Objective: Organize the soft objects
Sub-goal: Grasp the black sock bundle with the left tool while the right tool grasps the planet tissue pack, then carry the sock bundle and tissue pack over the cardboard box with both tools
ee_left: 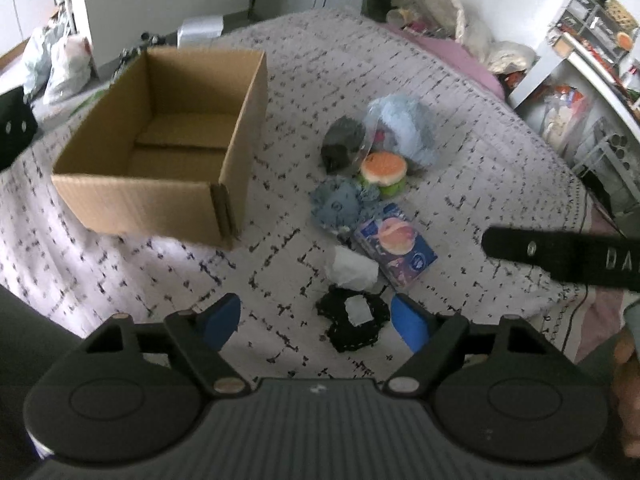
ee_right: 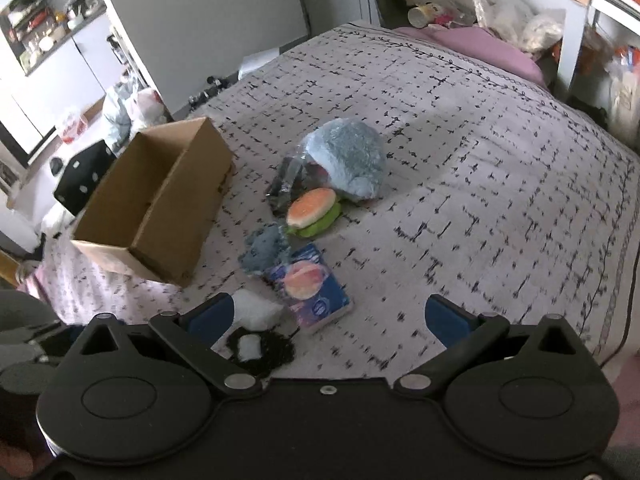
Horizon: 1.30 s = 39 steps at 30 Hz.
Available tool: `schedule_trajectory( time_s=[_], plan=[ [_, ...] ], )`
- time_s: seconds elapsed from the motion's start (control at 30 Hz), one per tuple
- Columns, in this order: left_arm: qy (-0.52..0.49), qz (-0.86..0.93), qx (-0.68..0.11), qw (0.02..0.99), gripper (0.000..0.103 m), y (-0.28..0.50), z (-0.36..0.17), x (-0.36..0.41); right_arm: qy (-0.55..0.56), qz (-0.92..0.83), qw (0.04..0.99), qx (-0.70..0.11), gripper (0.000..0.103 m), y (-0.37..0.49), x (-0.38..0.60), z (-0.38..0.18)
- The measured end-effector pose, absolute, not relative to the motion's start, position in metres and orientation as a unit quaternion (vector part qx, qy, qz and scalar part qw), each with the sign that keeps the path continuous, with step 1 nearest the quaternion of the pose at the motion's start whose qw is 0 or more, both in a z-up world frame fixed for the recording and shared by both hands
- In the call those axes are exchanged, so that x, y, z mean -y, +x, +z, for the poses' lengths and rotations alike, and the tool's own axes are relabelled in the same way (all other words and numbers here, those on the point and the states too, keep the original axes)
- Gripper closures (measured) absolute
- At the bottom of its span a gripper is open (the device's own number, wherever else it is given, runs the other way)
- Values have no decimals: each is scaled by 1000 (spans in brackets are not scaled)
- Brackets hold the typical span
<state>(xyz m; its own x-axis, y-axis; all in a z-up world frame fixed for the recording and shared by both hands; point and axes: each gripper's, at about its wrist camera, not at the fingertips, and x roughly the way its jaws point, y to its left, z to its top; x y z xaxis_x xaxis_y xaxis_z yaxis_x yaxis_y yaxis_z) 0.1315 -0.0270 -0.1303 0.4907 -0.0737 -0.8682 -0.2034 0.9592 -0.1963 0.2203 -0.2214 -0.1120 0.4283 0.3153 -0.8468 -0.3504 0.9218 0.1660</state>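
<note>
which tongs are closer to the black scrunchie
Left. The left tongs stand open right over the black scrunchie, which lies by their right pad. The right tongs sit off to its right, open over bare bedspread.

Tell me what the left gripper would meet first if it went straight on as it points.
Most likely the black scrunchie, lying just ahead between the open jaws of the left gripper, toward its right jaw. Depth is uncertain; otherwise the bedspread.

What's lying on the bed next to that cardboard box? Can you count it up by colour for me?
Blue: 3, the fluffy plush, the knitted cloth, the tissue pack
Black: 2, the lacy scrunchie, the dark bundle
White: 1, the crumpled wad
Orange and green: 1, the burger toy
Total: 7
</note>
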Motion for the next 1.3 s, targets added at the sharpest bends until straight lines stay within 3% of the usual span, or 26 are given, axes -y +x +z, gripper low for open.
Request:
schedule_trajectory(
  time_s=[0.2, 0.37, 0.43, 0.8, 0.93, 1.3],
  plan=[
    [-164, 45, -527, 833, 23, 143, -154, 29, -30, 220, 822, -524, 10, 233, 207, -134],
    [-206, 57, -549, 808, 45, 153, -180, 28, -41, 231, 808, -541, 22, 239, 197, -152],
    [-222, 65, -556, 798, 49, 156, -189, 27, -37, 234, 801, -550, 28, 243, 197, -159],
    [-253, 79, -570, 778, 51, 173, -213, 40, -31, 230, 780, -581, 30, 261, 195, -189],
    [-251, 81, -563, 783, 73, 177, -212, 41, -34, 227, 775, -589, 30, 266, 192, -199],
    [-256, 100, -557, 784, 77, 172, -209, 26, -72, 239, 766, -593, 30, 268, 173, -212]
  ],
)
